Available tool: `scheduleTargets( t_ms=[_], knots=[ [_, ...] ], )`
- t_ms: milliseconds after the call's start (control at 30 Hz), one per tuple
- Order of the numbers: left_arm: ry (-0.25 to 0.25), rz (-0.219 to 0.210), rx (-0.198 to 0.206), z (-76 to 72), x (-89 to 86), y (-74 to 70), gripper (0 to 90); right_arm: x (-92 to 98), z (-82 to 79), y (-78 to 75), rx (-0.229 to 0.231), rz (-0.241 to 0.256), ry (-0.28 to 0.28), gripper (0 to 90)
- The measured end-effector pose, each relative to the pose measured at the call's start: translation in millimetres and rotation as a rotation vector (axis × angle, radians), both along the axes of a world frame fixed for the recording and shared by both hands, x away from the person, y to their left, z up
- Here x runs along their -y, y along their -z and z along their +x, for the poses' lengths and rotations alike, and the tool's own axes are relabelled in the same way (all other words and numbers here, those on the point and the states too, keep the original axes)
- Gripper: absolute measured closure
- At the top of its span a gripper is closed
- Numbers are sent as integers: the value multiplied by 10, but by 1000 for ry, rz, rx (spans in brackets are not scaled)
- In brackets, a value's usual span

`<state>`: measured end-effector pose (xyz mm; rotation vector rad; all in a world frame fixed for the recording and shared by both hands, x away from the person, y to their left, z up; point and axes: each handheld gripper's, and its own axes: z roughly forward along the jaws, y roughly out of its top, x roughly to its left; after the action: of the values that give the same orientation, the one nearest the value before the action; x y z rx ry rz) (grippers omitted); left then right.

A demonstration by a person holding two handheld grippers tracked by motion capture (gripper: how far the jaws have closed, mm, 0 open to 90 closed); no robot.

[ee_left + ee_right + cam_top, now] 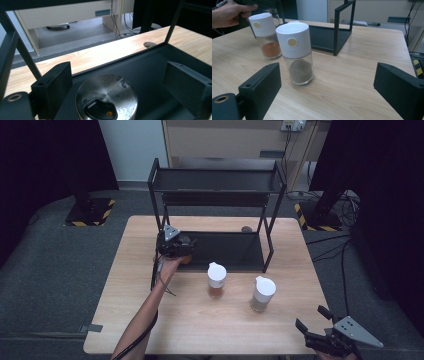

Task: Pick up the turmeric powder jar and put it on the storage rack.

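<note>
A jar with a silver metal lid [106, 98] stands at the left front of the black rack's lower shelf [150, 65]. My left gripper [118, 72] is open around the jar, with a gap on each side of the lid. In the high view that left gripper [184, 245] sits at the shelf's left end [230, 251]. Two white-capped jars stand on the table: one with orange powder [217, 280] and one with brown powder [262, 293]. My right gripper [311, 317] is open at the table's front right corner. It faces the brown-powder jar [298, 57] from a short distance.
The two-tier rack [215, 180] takes up the back half of the wooden table [190, 325]. A small dark round object [246, 228] lies behind the lower shelf. The orange-powder jar [265, 35] stands left of the brown one. A hand [229, 12] holds the left gripper.
</note>
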<state>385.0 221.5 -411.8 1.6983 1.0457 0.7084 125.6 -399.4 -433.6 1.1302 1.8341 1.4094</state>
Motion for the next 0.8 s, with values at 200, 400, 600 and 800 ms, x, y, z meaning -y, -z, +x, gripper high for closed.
scheduleTargets(
  t_ms=[200,400,600,800],
  knots=[
    [29,-4,2,-56,-61,-131,33,0,-2,0,0,1,2,78],
    [73,-7,14,-165,-134,-304,28,-7,-2,-3,0,-3,2,77],
    [125,-31,23,-258,-224,-419,27,-14,-1,-5,1,-8,1,77],
    [178,-5,47,-420,-261,-567,28,-15,0,-6,1,-10,0,77]
  ],
)
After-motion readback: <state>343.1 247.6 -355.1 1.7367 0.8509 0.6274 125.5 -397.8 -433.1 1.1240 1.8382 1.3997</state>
